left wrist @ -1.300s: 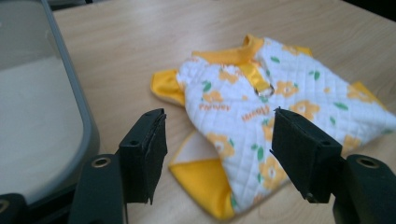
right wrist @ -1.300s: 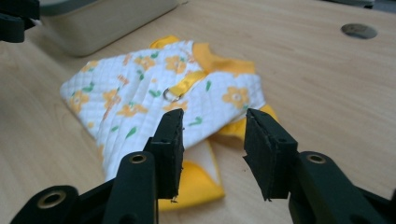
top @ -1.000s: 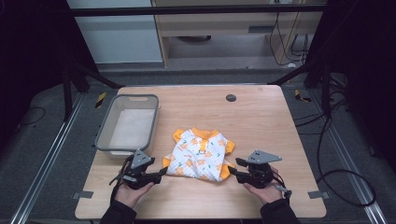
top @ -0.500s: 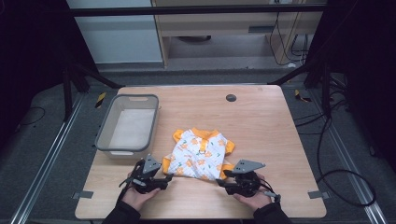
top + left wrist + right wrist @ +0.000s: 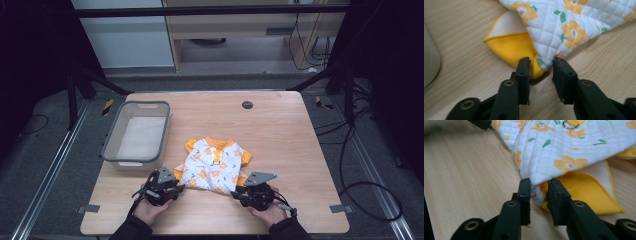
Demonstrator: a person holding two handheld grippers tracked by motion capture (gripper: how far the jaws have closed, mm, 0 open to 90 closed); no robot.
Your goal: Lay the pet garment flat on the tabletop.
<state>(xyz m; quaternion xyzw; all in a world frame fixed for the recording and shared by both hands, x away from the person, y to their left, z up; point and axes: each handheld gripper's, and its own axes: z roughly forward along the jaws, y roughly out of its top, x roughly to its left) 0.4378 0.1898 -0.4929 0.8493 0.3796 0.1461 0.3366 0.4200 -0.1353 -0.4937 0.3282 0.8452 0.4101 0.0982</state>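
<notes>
A small white quilted garment (image 5: 216,165) with orange flowers and orange trim lies flat on the wooden table (image 5: 285,135). My left gripper (image 5: 176,186) is at its near left corner. In the left gripper view the jaws of that gripper (image 5: 541,66) stand apart, with the orange-and-white corner (image 5: 537,66) between them, not squeezed. My right gripper (image 5: 236,194) is at the near right corner. In the right gripper view its jaws (image 5: 539,187) are pinched on the bunched white hem (image 5: 536,192), and an orange flap (image 5: 586,192) lies beside them.
A grey plastic bin (image 5: 112,150) with a pale lining stands at the table's left, close to my left gripper. A dark round grommet (image 5: 247,105) sits near the far edge. Bare wood lies to the right of the garment and behind it.
Both grippers have moved inward to the garment's near corners. The right one has closed on the hem; the left one now straddles its corner.
</notes>
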